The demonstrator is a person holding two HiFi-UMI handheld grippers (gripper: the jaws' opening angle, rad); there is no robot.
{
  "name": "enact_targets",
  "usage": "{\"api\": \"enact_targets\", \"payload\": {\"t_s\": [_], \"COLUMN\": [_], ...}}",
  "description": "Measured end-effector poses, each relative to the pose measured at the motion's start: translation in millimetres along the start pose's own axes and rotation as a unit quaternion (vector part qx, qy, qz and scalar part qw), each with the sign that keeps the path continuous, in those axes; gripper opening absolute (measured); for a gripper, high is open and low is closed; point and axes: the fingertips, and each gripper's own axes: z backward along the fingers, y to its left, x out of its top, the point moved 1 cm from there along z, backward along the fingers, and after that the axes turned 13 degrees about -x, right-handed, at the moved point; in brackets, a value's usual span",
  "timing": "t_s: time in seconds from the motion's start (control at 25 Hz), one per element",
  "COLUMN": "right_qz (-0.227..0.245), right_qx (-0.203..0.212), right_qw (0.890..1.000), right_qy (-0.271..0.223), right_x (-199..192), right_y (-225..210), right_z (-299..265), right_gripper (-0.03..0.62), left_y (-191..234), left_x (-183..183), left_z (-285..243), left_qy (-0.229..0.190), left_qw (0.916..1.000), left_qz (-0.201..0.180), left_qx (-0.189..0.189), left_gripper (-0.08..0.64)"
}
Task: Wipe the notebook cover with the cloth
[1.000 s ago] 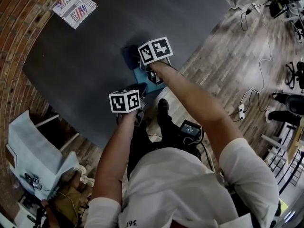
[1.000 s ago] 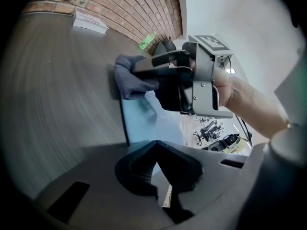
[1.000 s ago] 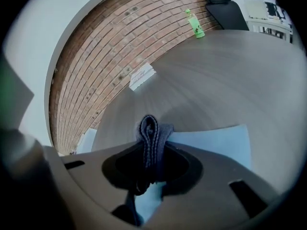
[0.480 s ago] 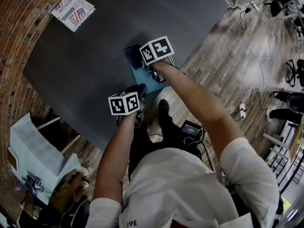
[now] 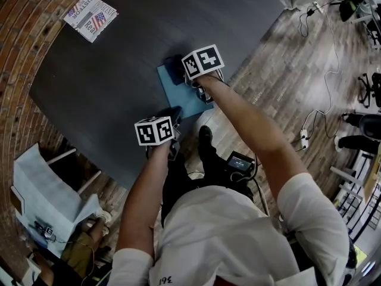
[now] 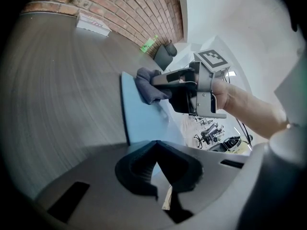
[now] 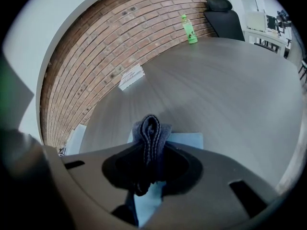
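The right gripper point(image 7: 152, 150) is clamped on the folded cloth point(image 7: 150, 126), which rests on the blue notebook's point(image 5: 178, 97) 12 o'clock end. The left gripper point(image 6: 154, 152), jaws together and empty, sits at the notebook's 7 o'clock corner. Nothing clearly pins the notebook, so a hard stroke could skid it across the table point(image 5: 101, 70).

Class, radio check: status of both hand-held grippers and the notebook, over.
Left hand-held gripper shut on notebook edge. Right hand-held gripper shut on cloth, resting on cover. Nothing in the way.
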Motion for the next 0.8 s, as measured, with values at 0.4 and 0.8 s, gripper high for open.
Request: {"api": "enact_targets", "payload": {"t_s": [0.4, 0.8], "right_qz": [0.003, 0.012], "right_qx": [-0.031, -0.072], "right_qw": [0.999, 0.997], "right_qy": [-0.006, -0.009], "right_x": [-2.1, -5.8], "right_y": [-26.9, -55.9], "right_z": [10.4, 21.6], "right_gripper": [0.103, 0.103], "left_y": [0.5, 4.2], "left_x": [-0.2, -0.4], "left_z": [0.9, -0.9], "left_qy": [0.001, 0.001], "left_qw": [1.0, 1.0], "left_qz": [0.0, -0.005], "left_qx": [0.0, 0.008], "left_gripper": [0.008, 0.008]}}
